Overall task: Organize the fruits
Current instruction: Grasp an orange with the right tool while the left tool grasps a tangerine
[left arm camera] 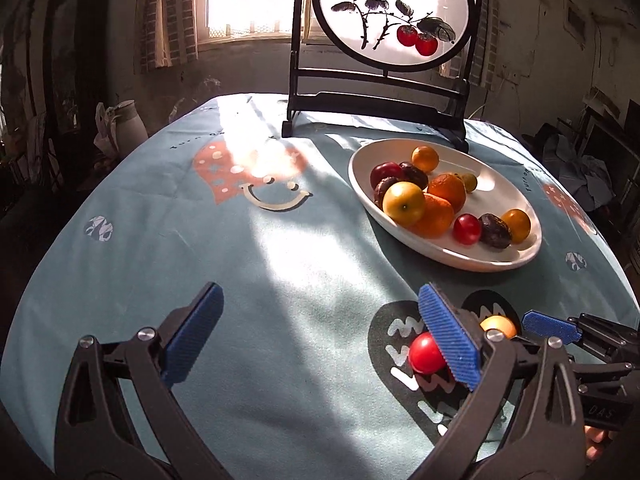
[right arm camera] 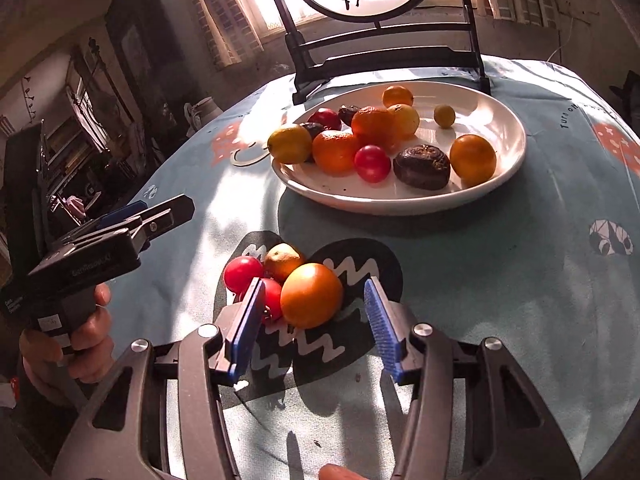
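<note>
Teal tablecloth (right arm camera: 500, 280), right gripper (right arm camera: 316, 328) jaws spread around orange (right arm camera: 311, 295), left gripper (left arm camera: 320, 344) jaws wide, empty.

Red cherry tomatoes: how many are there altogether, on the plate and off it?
4. Two lie on the white plate: one at its front, one at its back. Two sit on the tablecloth: one leftmost in the loose cluster, one partly behind the right gripper finger. Others may be hidden.

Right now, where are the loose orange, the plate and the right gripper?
Loose orange (right arm camera: 311, 295): right wrist view, middle of its peel.
Plate (right arm camera: 404, 204): right wrist view, bare near rim.
Right gripper (right arm camera: 316, 330): right wrist view, midway between its fingertips.
</note>
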Tool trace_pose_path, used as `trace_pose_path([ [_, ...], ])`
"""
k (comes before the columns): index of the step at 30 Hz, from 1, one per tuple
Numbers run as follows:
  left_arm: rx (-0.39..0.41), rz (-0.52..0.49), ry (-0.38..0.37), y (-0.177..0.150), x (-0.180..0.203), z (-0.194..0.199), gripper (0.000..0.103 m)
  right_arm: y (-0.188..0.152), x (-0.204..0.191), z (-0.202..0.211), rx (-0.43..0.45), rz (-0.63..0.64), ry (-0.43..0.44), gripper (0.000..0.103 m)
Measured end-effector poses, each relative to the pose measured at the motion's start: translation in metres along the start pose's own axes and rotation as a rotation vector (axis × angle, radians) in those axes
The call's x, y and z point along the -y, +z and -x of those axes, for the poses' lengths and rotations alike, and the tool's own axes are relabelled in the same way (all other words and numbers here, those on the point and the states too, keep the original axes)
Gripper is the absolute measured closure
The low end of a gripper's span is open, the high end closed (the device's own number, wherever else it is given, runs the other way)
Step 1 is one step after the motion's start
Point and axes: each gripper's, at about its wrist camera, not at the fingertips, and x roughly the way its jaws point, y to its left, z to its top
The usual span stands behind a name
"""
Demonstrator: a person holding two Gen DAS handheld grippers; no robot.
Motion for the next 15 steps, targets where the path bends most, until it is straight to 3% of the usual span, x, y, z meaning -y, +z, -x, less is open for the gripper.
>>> trace_pose_path([
  [9,-0.007,0.025,-0.022,0.000,-0.004,0.001,0.003,0.000,0.007,-0.012,-0.016,-0.051,0.040,0.056],
  [15,-0.009,0.025,-0.028,0.000,-0.003,0.002,0.003,0.000,0.009,-0.018,-0.030,-0.083,0.079,0.066],
])
